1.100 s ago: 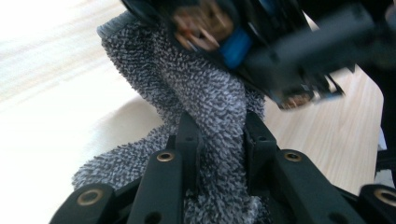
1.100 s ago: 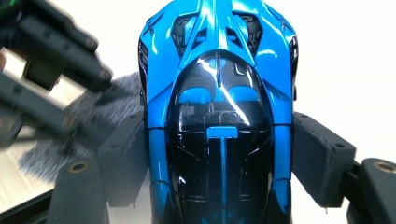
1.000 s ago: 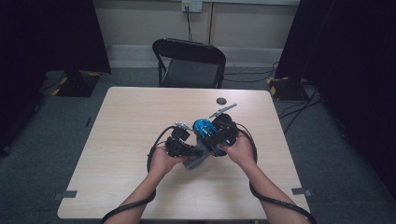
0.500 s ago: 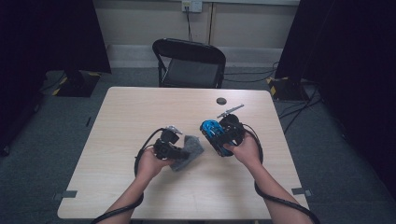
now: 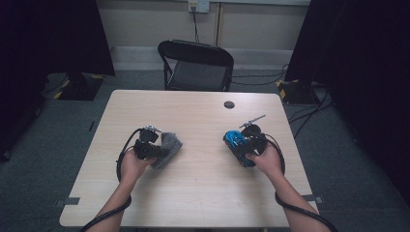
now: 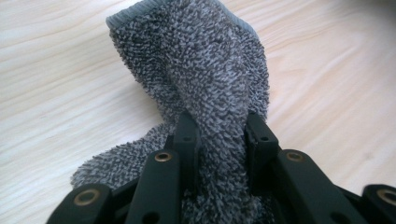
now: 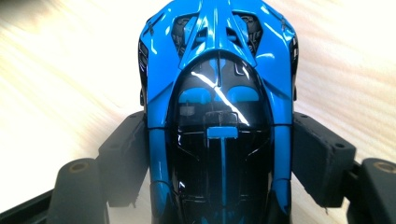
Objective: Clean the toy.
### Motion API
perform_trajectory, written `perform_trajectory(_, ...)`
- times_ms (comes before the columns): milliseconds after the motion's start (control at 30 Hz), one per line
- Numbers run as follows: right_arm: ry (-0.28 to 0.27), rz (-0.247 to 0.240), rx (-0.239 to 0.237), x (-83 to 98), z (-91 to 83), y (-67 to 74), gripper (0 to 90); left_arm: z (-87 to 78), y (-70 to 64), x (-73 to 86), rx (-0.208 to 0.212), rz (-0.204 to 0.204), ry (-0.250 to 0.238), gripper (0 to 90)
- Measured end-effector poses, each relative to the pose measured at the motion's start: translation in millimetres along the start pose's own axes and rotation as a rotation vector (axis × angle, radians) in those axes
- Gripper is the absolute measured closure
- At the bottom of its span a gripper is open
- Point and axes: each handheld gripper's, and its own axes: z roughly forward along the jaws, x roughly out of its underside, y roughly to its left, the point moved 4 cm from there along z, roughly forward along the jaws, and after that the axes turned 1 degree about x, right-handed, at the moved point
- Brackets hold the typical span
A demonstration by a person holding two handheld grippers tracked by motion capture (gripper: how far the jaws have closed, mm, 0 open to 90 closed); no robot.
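From the high view, a pale wood-grain surface (image 5: 193, 193) stands on grey carpet in a room with dark curtains at both sides and a light wall behind, where a socket (image 5: 198, 5) feeds a cable down. A black folding chair (image 5: 196, 65) is at the far edge of the surface. A small dark round disc (image 5: 229, 104) lies on the surface toward that far side. The left tongs (image 5: 162, 145), held in the person's left hand (image 5: 131, 164), sit at the left-middle of the surface with a grey terry cloth (image 5: 170, 145) at their tip. The right tongs (image 5: 234, 142), held in the right hand (image 5: 267, 159), are well apart from them on the right and carry a blue toy sports car (image 5: 235, 141). Black cables loop from both grippers toward the near edge.

In the left gripper view, the black jaws are clamped on a bunched fold of the cloth (image 6: 205, 93), whose free end stands up over the wood while its lower part rests on the surface.

In the right gripper view, the jaws press on both flanks of the car (image 7: 217, 93), gripping it along its body above the surface, nose pointing away from the camera.
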Motion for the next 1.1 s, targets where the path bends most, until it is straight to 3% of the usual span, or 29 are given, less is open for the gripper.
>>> perform_trajectory(333, 0.038, 0.018, 0.015, 11.7, 14.7, -10.0, 27.2, 9.7, 7.3, 2.8, -0.065, 0.02, -0.007, 63.1)
perform_trajectory(433, 0.04, 0.019, 0.014, 12.2, 14.8, -11.8, 27.2, 11.8, 7.7, 3.8, -0.067, 0.026, -0.018, 55.1)
perform_trajectory(533, 0.045, 0.003, 0.026, 12.7, 16.4, -12.3, 27.1, 12.1, 7.7, 3.0, -0.077, 0.05, -0.045, 39.2)
perform_trajectory(700, 0.055, -0.019, 0.04, 15.8, 23.9, -11.3, 26.8, 9.3, 6.7, 1.3, -0.092, 0.076, -0.067, 29.4)
perform_trajectory(833, 0.032, -0.045, 0.043, 19.7, 28.3, -9.8, 24.6, 2.3, 7.9, -0.1, -0.105, 0.09, -0.09, 25.5)
perform_trajectory(900, 0.014, -0.032, 0.032, 20.2, 27.3, -9.8, 23.4, -2.9, 8.1, -0.3, -0.108, 0.101, -0.104, 24.8)
perform_trajectory(933, -0.026, -0.01, 0.009, 19.9, 24.2, -11.0, 19.9, -6.1, 7.4, 0.2, -0.101, 0.108, -0.112, 24.2)
perform_trajectory(1033, -0.061, -0.004, -0.005, 18.6, 16.7, -11.2, 19.2, -13.0, 5.2, 2.6, -0.095, 0.116, -0.128, 22.8)
perform_trajectory(1100, -0.087, -0.02, -0.008, 17.2, 8.7, -9.4, 19.3, -21.3, 3.0, 8.5, -0.082, 0.125, -0.135, 21.8)
